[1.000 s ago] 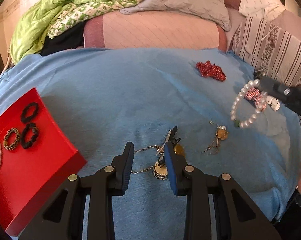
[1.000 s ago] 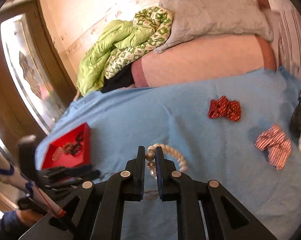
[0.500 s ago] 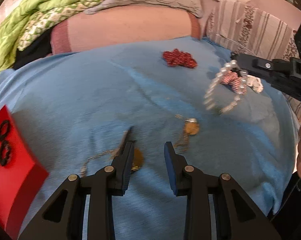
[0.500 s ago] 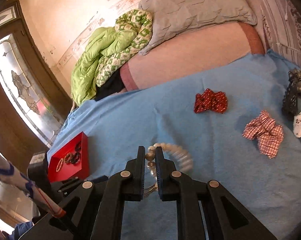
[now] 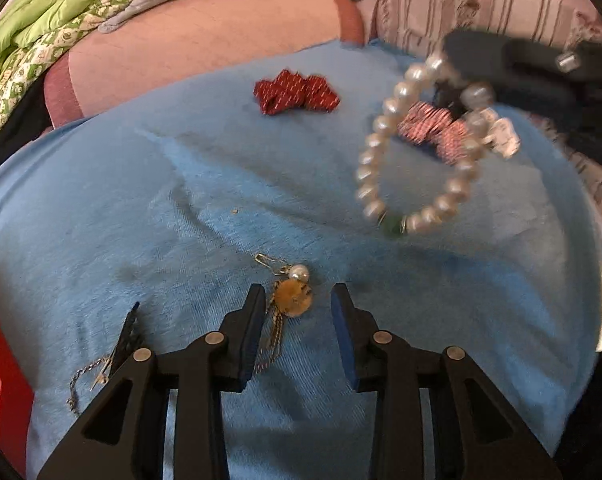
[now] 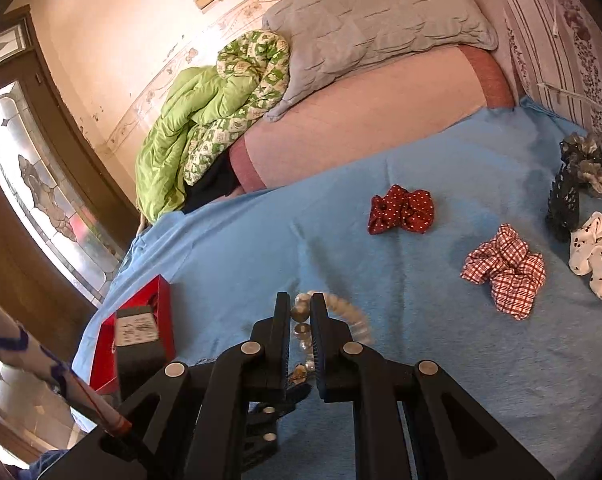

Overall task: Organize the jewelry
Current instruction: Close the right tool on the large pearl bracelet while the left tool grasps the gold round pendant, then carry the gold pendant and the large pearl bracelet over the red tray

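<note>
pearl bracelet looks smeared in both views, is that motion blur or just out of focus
Left wrist view: the white pearl bracelet and the right gripper holding it are streaked, while the round amber pendant on the blue blanket stays sharp, so probably motion blur. Right wrist view: the bracelet's hanging loop smears, but the red checked scrunchie is crisp.

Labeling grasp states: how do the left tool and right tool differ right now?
1. The left tool is open with nothing between its fingers; the right tool is shut on the pearl bracelet.
2. The left tool sits low over the blue blanket, its fingers either side of the gold pendant; the right tool holds the pearl bracelet hanging clear above the blue blanket.
Shared: both are black two-finger tools.
</note>
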`<state>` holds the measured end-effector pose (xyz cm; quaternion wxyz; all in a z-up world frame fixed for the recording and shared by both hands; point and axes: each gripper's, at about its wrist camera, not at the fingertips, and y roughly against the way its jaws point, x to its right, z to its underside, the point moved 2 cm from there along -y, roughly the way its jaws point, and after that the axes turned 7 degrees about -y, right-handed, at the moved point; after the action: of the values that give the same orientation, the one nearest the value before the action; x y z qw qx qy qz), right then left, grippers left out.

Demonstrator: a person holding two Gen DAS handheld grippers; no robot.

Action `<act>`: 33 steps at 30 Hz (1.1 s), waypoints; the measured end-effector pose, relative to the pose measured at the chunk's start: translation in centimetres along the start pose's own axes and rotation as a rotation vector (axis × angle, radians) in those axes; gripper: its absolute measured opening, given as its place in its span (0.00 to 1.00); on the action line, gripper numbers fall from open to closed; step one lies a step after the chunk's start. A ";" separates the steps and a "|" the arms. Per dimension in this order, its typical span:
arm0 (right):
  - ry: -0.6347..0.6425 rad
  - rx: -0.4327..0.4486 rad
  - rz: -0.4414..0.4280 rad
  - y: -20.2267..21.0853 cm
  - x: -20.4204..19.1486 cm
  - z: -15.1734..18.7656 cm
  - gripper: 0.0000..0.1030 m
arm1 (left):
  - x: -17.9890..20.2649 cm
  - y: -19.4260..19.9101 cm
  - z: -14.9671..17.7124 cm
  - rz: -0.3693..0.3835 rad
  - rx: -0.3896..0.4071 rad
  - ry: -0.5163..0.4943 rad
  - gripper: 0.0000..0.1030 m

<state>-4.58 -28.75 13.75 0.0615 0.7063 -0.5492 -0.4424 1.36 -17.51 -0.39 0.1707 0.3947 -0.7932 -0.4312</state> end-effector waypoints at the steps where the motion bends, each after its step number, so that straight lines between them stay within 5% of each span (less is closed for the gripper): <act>1: 0.000 -0.003 -0.003 0.0 0.0 0.0 0.10 | -0.1 -0.2 0.0 -0.012 0.000 0.002 0.24; 8: 0.024 0.002 -0.014 0.1 -0.6 0.0 0.10 | -1.3 2.3 0.6 -0.022 0.043 0.026 0.18; 20: 0.082 0.003 -0.066 0.2 -2.8 0.8 0.10 | -4.9 12.1 1.8 -0.068 0.238 0.106 0.18; 33: 0.142 -0.051 -0.073 -2.5 -5.9 2.4 0.10 | -10.3 13.9 3.2 -0.128 0.286 0.186 0.18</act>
<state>-4.51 -21.96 14.16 0.1021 0.7537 -0.5058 -0.4071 -0.75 -3.43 9.90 0.1578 0.5030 -0.8003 -0.2857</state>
